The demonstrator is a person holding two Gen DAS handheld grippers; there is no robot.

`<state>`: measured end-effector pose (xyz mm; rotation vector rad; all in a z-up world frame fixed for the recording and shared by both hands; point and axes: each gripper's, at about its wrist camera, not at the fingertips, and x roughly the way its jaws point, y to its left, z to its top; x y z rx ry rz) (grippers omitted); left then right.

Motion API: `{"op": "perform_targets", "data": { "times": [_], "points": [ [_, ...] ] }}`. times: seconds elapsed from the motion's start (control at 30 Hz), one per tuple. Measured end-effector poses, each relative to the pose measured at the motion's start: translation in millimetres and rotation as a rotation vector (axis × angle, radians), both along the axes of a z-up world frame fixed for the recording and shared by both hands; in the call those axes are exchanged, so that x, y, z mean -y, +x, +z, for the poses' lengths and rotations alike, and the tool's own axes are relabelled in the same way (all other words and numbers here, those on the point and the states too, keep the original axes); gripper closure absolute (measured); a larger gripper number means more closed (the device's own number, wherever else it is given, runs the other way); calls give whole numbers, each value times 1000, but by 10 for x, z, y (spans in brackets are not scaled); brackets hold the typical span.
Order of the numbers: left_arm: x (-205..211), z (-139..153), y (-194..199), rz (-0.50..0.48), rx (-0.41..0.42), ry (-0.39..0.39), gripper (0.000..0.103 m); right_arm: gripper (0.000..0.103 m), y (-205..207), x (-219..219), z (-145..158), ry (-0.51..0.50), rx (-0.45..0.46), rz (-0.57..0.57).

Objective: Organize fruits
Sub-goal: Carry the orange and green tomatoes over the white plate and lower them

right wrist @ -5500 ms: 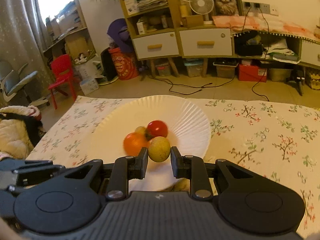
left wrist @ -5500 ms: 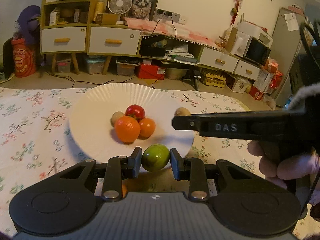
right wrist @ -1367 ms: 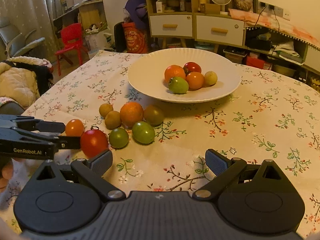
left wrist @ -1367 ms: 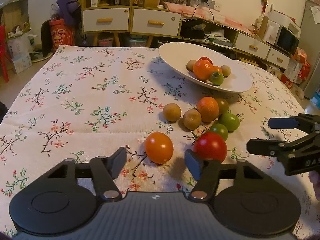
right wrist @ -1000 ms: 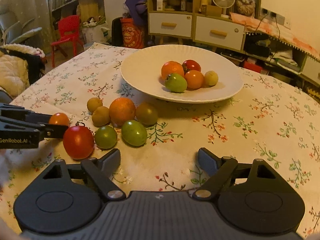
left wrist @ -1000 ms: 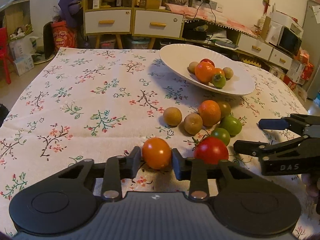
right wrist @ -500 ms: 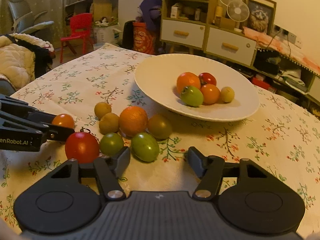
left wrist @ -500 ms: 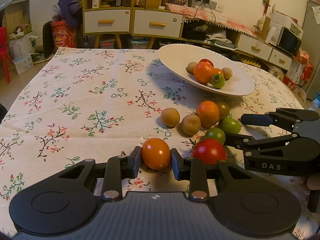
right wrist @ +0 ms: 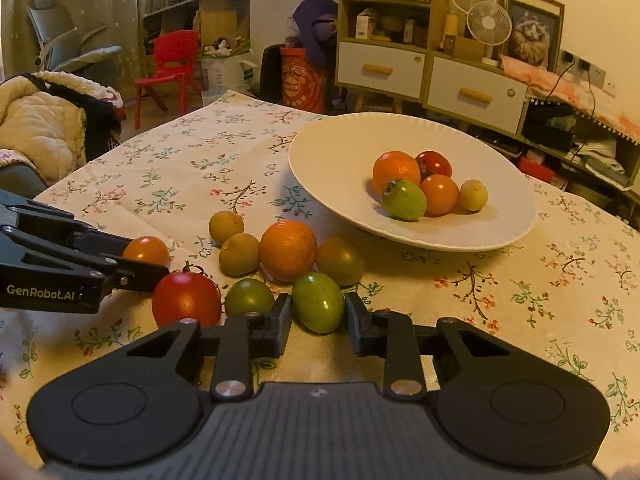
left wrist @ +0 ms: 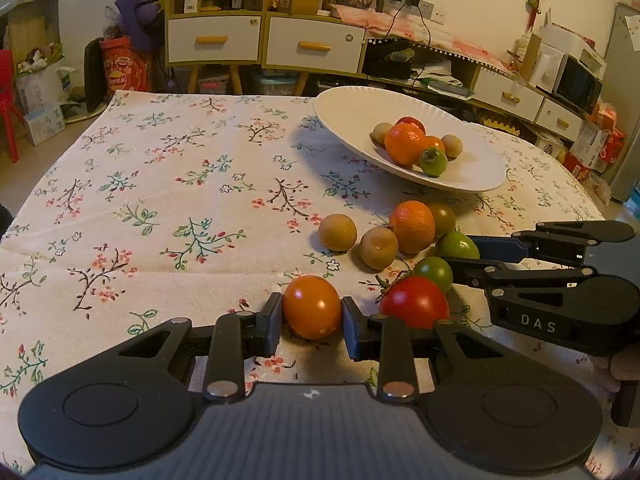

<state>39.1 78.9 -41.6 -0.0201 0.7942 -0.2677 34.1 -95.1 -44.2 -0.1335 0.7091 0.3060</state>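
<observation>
small round fruits (right wrist: pixel 288 250) lie clustered on the floral tablecloth (left wrist: pixel 160 184); our left gripper (left wrist: pixel 312 320) pinches an orange tomato (left wrist: pixel 313 306), our right gripper (right wrist: pixel 318 314) a green one (right wrist: pixel 318 307). lifting may nudge the neighbouring fruits rolling.

The right gripper (right wrist: pixel 318 322), seen spread wide and empty a second ago, is being closed around the green tomato (right wrist: pixel 318 307) on the tabletop (right wrist: pixel 500 292), its fingers (right wrist: pixel 280 326) now being pressed against the fruit's two sides. It is also being seen nearer the loose fruit than before, brought in beside the red tomato (right wrist: pixel 186 299).
</observation>
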Motion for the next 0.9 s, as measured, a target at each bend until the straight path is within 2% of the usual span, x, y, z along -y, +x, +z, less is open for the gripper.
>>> {"op": "perform_targets", "data": {
  "times": [0.4, 0.67, 0.9],
  "points": [
    [-39, 27, 25, 27, -39, -56, 77, 77, -4, 27, 57, 43, -44, -13],
    [-21, 97, 22, 22, -33, -76, 77, 77, -11, 62, 120, 73, -63, -24],
    [33, 188, 55, 11, -20, -90, 77, 77, -25, 111, 237, 98, -46, -34]
  ]
}}
